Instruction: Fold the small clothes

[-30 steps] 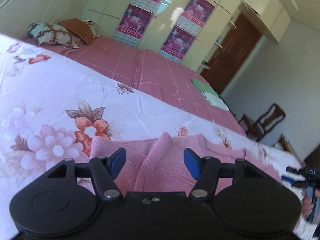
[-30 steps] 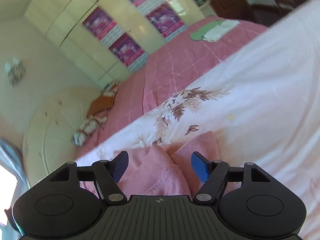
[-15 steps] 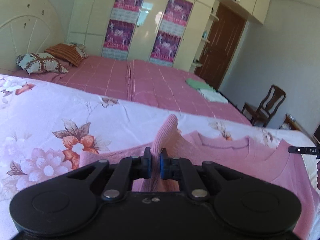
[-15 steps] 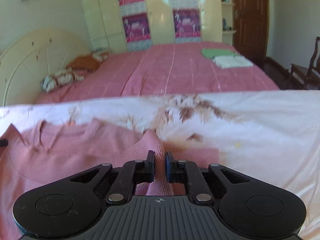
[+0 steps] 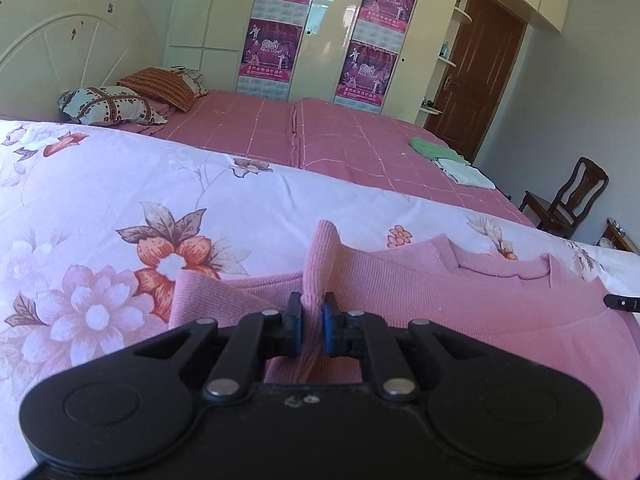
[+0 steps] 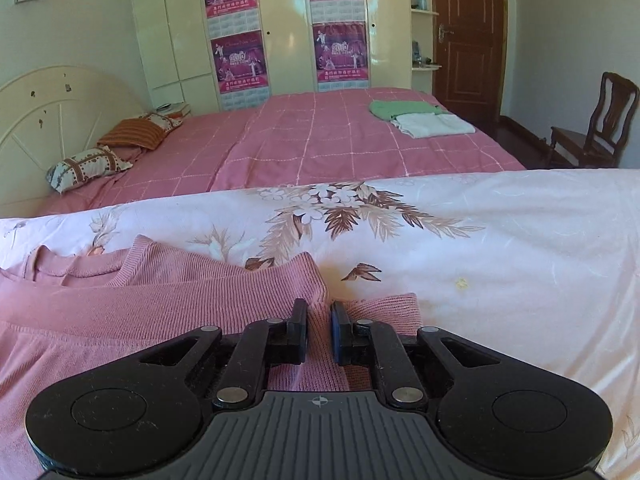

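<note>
A: Your left gripper (image 5: 311, 330) is clamped on a raised ridge of the pink sweater (image 5: 460, 292), at its left sleeve end; the knit stands up between the blue pads (image 5: 297, 330). Its jaws have just been opening very slightly, yet cloth remains pinched there.

B: And the other side?

A: Your right gripper (image 6: 319, 336) is likewise closed on a pleat of the same sweater (image 6: 140, 300), at the right sleeve end. The garment lies spread on the floral quilt (image 5: 120, 184) of the near bed, neckline toward the far edge.

B: Which step is this?

A: By the look of it, the grasp before the first fold: both ends are secured, nothing is folded over yet.

B: What does your next move call for?

A: Likely lifting both pinches together, evenly, and carrying them inward or across the body, keeping the knit taut enough to avoid bunching. The folded green and white clothes (image 6: 416, 118) on the far pink bed (image 6: 320, 140) are well apart and no obstacle.
</note>
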`<action>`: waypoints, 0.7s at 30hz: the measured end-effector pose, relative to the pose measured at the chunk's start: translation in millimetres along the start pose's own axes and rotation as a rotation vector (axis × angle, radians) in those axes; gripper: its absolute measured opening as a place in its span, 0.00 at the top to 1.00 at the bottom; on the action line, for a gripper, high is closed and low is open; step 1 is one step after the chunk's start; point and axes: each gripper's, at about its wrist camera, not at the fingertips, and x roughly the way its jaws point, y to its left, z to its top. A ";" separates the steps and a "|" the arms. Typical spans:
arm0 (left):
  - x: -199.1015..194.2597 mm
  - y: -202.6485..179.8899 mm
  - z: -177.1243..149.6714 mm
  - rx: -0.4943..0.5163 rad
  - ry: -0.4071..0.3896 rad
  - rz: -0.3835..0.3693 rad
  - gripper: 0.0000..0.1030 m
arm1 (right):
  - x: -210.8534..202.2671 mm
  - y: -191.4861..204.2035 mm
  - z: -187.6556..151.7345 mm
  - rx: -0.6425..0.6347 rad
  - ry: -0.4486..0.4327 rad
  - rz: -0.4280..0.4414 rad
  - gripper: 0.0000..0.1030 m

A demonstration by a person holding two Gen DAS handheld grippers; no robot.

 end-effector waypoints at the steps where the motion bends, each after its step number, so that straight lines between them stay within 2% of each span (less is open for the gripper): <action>1: -2.1 0.2 0.7 -0.004 -0.002 0.003 0.80 | -0.8 -1.7 -0.5 0.003 0.004 0.005 0.90; 2: -7.0 0.6 1.8 -0.018 -0.011 0.015 0.67 | -2.2 -3.6 1.6 0.011 0.010 0.009 0.85; 3: -15.6 -0.7 2.5 -0.019 -0.032 0.036 0.58 | -6.1 -4.5 4.5 0.021 0.010 0.012 0.81; 4: -28.1 -5.6 1.8 -0.002 -0.076 0.063 0.48 | -15.4 -3.3 7.5 0.030 -0.015 -0.003 0.65; 5: -41.0 -14.1 1.1 0.026 -0.119 0.071 0.46 | -26.0 -0.7 8.7 0.023 -0.054 -0.028 0.51; 6: -48.7 -24.8 1.3 0.056 -0.137 0.051 0.46 | -38.5 3.5 9.6 0.010 -0.094 -0.032 0.50; 8: -52.2 -57.0 1.6 0.102 -0.136 -0.021 0.46 | -55.0 18.5 9.5 -0.021 -0.115 0.058 0.50; 12: -32.8 -136.0 -13.8 0.213 -0.041 -0.170 0.44 | -48.3 83.3 2.8 -0.133 -0.055 0.217 0.50; 14: -23.7 -159.0 -27.3 0.235 0.010 -0.218 0.39 | -41.7 110.6 -3.6 -0.176 -0.026 0.256 0.50; 17: -4.6 -167.3 -44.5 0.239 0.058 -0.175 0.37 | -22.7 136.6 -19.9 -0.253 0.031 0.226 0.50; 19: -0.3 -163.2 -52.1 0.259 0.030 -0.167 0.36 | -8.2 136.9 -30.3 -0.272 0.052 0.193 0.50; 21: -1.6 -161.3 -54.5 0.273 0.028 -0.169 0.36 | -4.7 131.1 -32.1 -0.252 0.043 0.200 0.50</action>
